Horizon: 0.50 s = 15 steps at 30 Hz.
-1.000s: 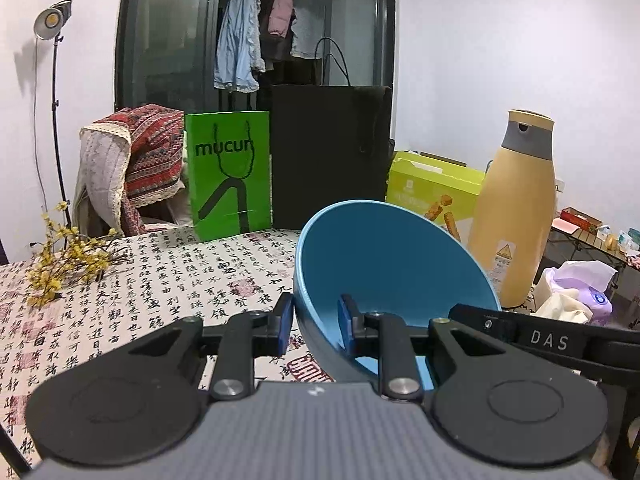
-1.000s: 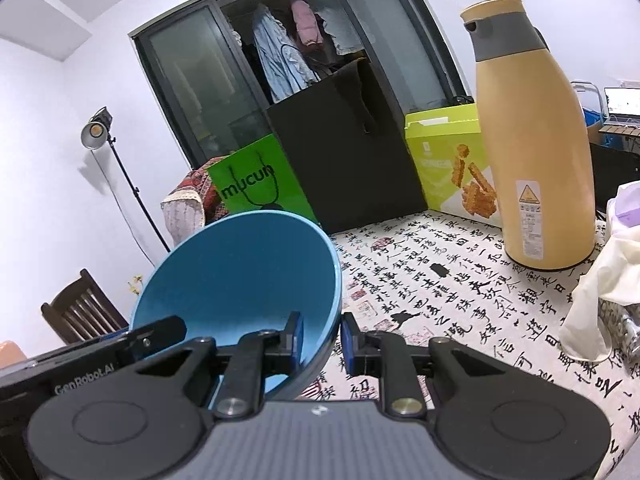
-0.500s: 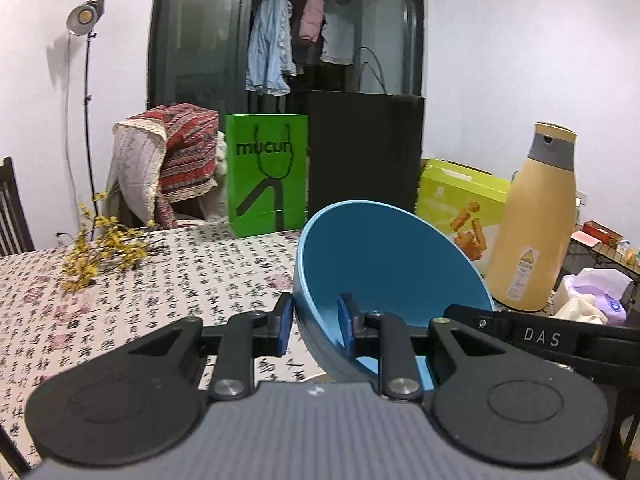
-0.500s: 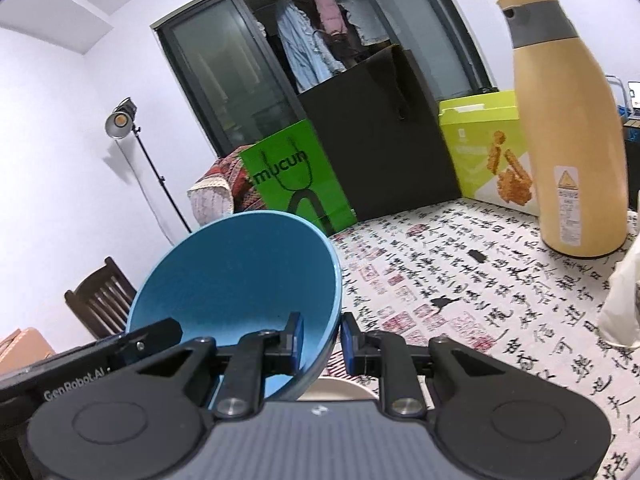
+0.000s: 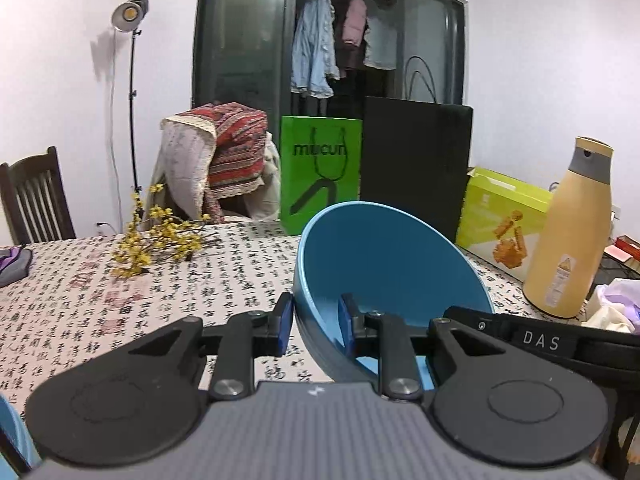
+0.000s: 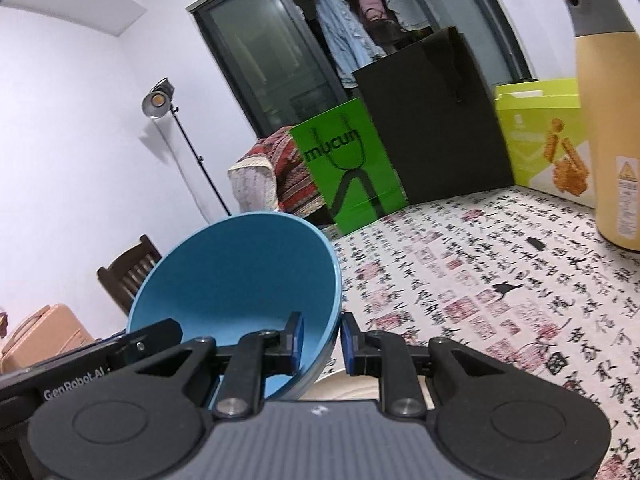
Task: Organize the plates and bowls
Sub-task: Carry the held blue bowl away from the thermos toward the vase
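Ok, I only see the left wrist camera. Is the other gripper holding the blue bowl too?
Observer: Yes, the right gripper pinches the blue bowl by its rim, one finger inside, one outside.
Operator: Is anything under the bowl?
Observer: A pale rounded thing shows just beneath it; I can't tell what it is.
Operator: Anything else I can't see?
Observer: A peach suitcase shows at the far left, below the dark chair.

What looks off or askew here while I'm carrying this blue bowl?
The blue bowl is tipped steeply on edge rather than level, pinched at opposite rims by the left gripper and right gripper. It looks empty, with no spill or damage visible. A loose yellow flower sprig lies on the tablecloth.
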Motion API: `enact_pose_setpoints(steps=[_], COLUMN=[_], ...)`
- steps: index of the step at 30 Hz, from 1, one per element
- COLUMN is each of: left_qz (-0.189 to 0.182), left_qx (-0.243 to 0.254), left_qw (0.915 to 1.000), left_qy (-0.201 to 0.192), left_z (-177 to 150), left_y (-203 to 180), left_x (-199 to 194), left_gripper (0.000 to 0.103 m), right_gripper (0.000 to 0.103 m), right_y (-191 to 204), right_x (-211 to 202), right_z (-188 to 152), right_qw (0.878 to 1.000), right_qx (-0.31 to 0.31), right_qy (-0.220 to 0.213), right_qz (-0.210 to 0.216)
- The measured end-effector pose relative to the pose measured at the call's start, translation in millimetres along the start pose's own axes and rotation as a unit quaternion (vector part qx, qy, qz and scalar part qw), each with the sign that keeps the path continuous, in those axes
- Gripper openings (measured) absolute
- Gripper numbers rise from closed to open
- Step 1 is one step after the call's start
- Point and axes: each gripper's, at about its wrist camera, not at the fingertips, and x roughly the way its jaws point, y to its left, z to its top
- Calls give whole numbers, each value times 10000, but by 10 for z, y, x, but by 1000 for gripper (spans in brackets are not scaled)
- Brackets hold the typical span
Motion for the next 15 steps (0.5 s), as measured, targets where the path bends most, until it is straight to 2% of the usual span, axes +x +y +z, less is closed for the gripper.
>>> enact_pose_setpoints(steps=[15], left_qz=[334], left_qx=[-206], left_qw=[9992], left_qy=[-44], left_z=[-50], left_y=[273], left_x=[-173], left_gripper=[24], right_gripper=[20], right_y=[299], right_x=[91], right_z=[-68], right_qw=[9992], right_qx=[-154], right_qy=[143], right_qz=[339])
